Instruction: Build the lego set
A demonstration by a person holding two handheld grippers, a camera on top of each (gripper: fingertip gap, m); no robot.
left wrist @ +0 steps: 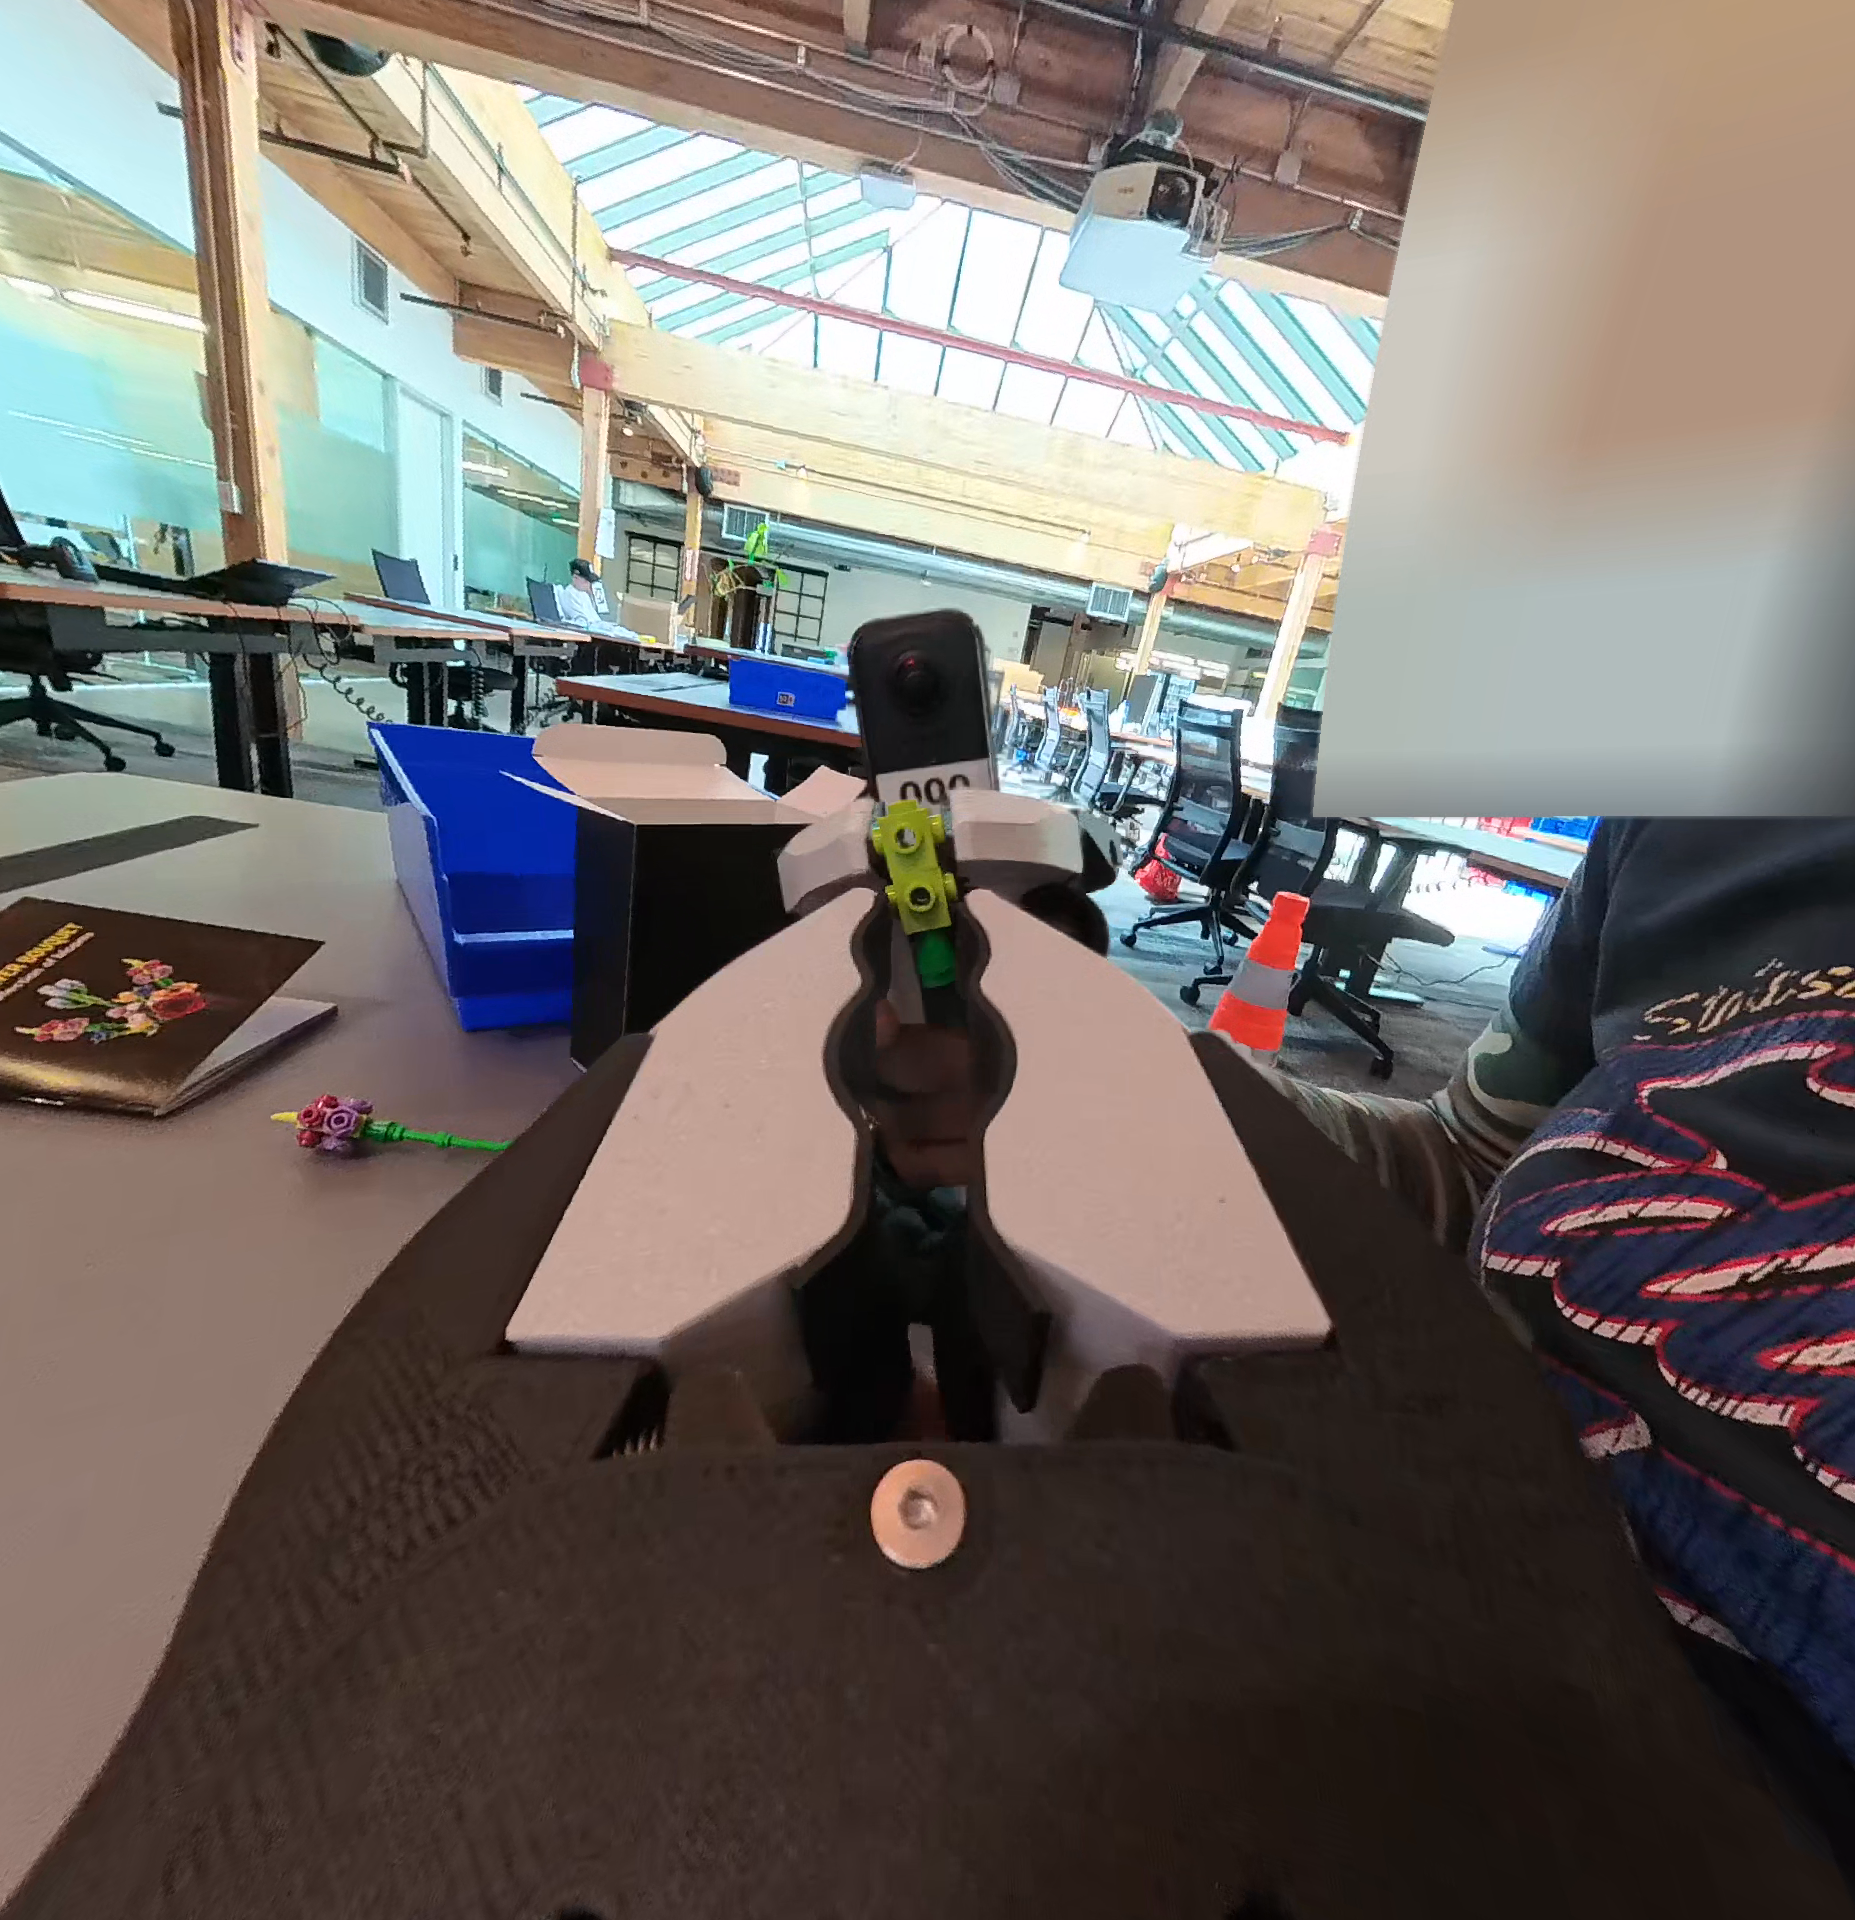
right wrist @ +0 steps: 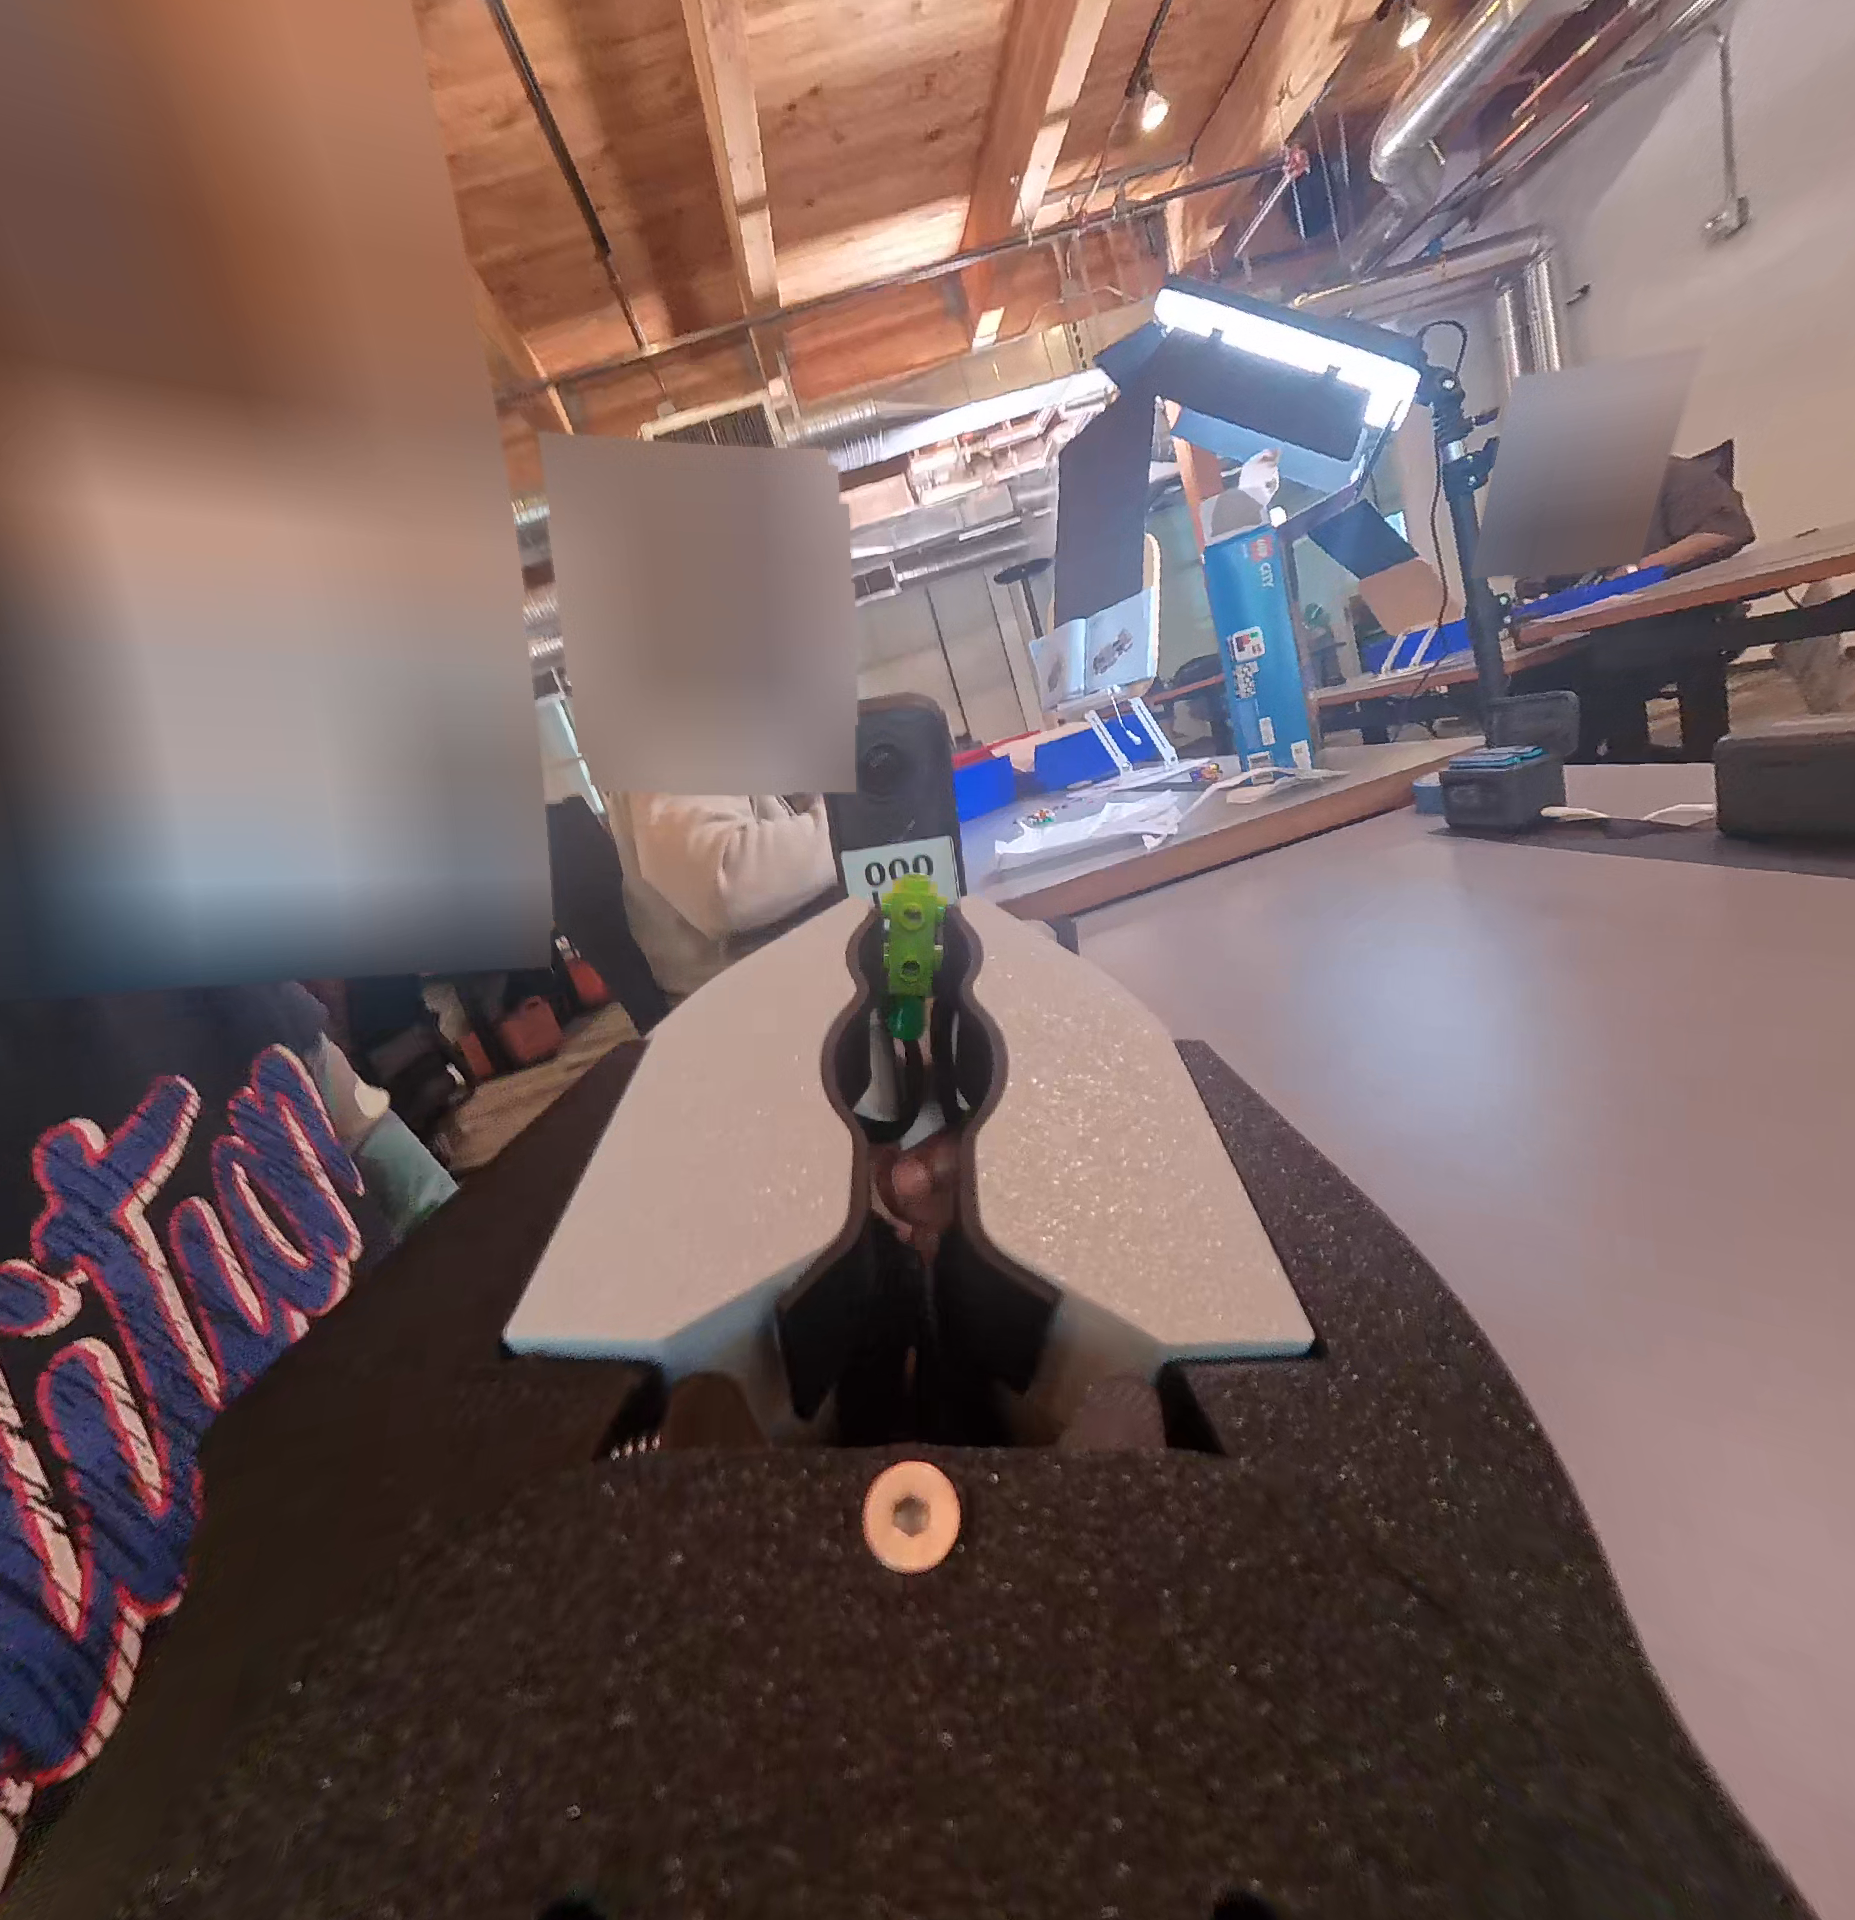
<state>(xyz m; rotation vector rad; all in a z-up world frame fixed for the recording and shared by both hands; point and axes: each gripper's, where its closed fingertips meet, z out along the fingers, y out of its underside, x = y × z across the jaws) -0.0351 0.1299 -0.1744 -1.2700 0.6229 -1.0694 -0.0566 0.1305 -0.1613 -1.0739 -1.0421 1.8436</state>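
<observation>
Both tongs meet tip to tip above the counter point(left wrist: 123, 1351), nearly closed on one lime-green stem piece point(left wrist: 915, 868). The left tongs point(left wrist: 918, 914) pinch its lower end and the right tongs point(right wrist: 910, 935) its upper. Its long axis stands roughly upright between them, so neither is nearer.

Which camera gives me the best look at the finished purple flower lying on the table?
The left wrist view. The purple flower lies in plain sight on the grey table, its green stem pointing right, near the instruction booklet. The right wrist view does not show it at all; there only bare tabletop appears to the right of the gripper.
</observation>
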